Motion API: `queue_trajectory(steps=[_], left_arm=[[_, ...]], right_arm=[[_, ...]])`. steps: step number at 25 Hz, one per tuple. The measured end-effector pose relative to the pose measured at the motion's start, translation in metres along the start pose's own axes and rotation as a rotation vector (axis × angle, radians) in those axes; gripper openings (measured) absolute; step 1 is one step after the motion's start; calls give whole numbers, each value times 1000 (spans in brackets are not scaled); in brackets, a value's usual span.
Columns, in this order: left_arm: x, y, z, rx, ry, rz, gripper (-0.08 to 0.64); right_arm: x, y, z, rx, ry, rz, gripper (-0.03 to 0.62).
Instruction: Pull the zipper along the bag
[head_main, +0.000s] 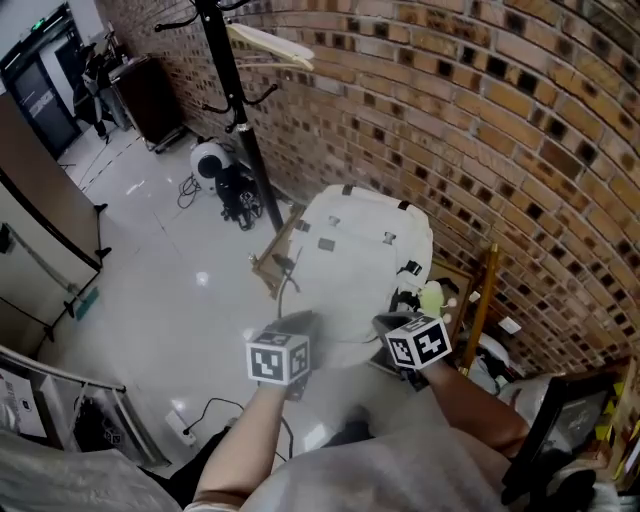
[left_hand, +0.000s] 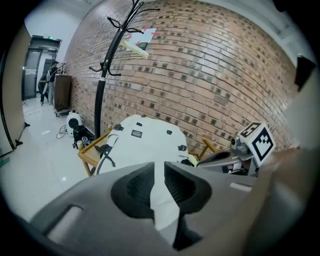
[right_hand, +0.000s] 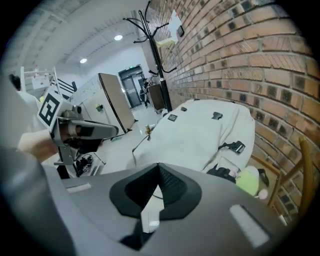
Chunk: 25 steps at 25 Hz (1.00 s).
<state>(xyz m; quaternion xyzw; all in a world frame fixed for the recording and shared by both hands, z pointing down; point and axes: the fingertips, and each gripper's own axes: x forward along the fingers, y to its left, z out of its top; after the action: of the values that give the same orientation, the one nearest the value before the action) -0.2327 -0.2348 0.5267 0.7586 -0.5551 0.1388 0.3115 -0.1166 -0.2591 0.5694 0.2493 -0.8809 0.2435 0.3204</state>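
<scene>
A white backpack (head_main: 360, 250) leans upright on a wooden chair against the brick wall; it also shows in the left gripper view (left_hand: 142, 142) and the right gripper view (right_hand: 200, 137). Both grippers hover side by side in front of its lower edge, touching nothing. My left gripper (head_main: 297, 323) has its jaws a narrow gap apart, with only the distant bag showing through (left_hand: 160, 172). My right gripper (head_main: 395, 323) has its tips meeting, with nothing held (right_hand: 159, 170). I cannot make out the zipper pull.
A black coat rack (head_main: 235, 90) stands left of the bag. The chair's wooden frame (head_main: 270, 258) juts out at the bag's left. A green plush toy (head_main: 432, 297) hangs at the bag's right. A black and white machine (head_main: 215, 165) and cables lie on the glossy floor.
</scene>
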Motion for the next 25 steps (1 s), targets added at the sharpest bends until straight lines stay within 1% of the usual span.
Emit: queue_trajectory(steps=[3, 8, 11, 15, 19, 22, 25], left_arm=[[-22, -37, -21, 8, -8, -20, 60], [-60, -106, -70, 10, -14, -59, 4], [-84, -151, -102, 10, -22, -71, 2], [-124, -202, -146, -5, -49, -53, 2], [-159, -238, -175, -16, -68, -27, 2], [-174, -260, -196, -30, -65, -15, 2], [-183, -276, -214, -42, -34, -5, 2]], right_arm=[[-32, 27, -15, -14, -32, 34, 2], [-94, 69, -60, -31, -90, 77, 2], [-135, 98, -87, -56, -132, 109, 2], [-183, 137, -130, -93, -162, 168, 2], [-215, 164, -168, -129, -167, 208, 2], [-231, 176, -195, -122, -157, 237, 2], [-244, 183, -216, -98, -138, 249, 2]])
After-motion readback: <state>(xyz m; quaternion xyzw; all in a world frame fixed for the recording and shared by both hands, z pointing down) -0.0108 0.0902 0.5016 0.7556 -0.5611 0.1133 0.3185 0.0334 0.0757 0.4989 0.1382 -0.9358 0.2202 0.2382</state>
